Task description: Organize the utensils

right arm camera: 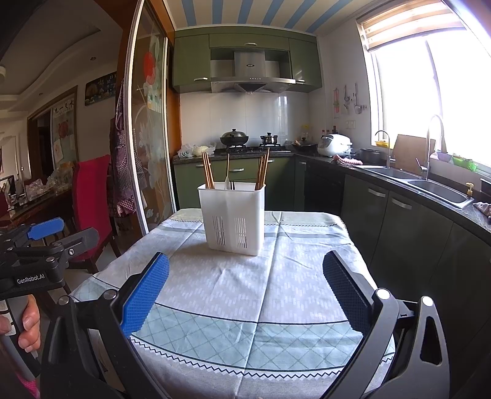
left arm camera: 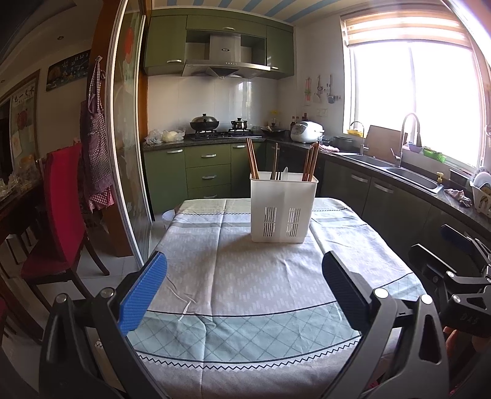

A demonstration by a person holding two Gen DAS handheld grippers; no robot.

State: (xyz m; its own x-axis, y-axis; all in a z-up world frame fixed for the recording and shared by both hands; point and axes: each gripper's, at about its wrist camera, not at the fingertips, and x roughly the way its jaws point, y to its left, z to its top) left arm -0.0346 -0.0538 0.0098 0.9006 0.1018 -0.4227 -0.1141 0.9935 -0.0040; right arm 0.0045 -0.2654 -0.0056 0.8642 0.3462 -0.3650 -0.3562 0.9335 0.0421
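**Daylit kitchen, seen through two fisheye lenses**

Strong daylight enters through the large right-hand window, which is overexposed to near white, hiding the outside. Glare spills across its striped roller blind. The pale patterned tablecloth is brightly lit at its far edge; the white slotted plastic utensil holder casts a soft shadow towards the camera. The left-hand dining area is dim. Straight lines bow near the edges; corners darken. Focus is sharp throughout.
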